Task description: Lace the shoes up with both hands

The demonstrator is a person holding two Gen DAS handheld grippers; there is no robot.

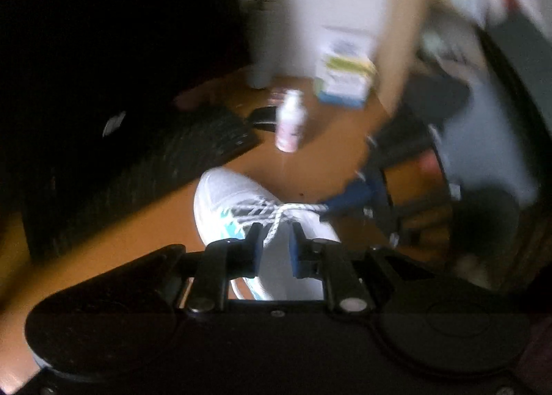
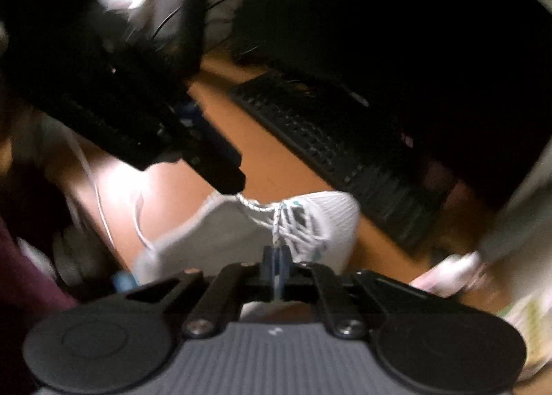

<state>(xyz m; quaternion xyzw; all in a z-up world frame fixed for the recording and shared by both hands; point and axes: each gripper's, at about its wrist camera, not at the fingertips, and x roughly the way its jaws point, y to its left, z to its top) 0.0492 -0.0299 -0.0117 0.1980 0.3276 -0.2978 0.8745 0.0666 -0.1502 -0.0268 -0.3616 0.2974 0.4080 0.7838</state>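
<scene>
I have the white shoe point(image 1: 224, 201) lying on the orange bench point(image 1: 310, 167), just ahead of and partly under my left gripper point(image 1: 276, 243); its jaws stand a narrow way apart, and one end of the speckled lace point(image 1: 272, 222) runs between them, though I cannot tell through the blur whether the pads press on it; the other lace end leads off to the right into my right gripper point(image 2: 276, 257), whose jaws are closed tight on that lace point(image 2: 276, 236); in the right wrist view the left gripper hangs up and to the left with lace at its tip; beyond the left jaws sit a black keyboard point(image 1: 207, 139), a small white bottle point(image 1: 289, 122) and a box point(image 1: 345, 70).
</scene>
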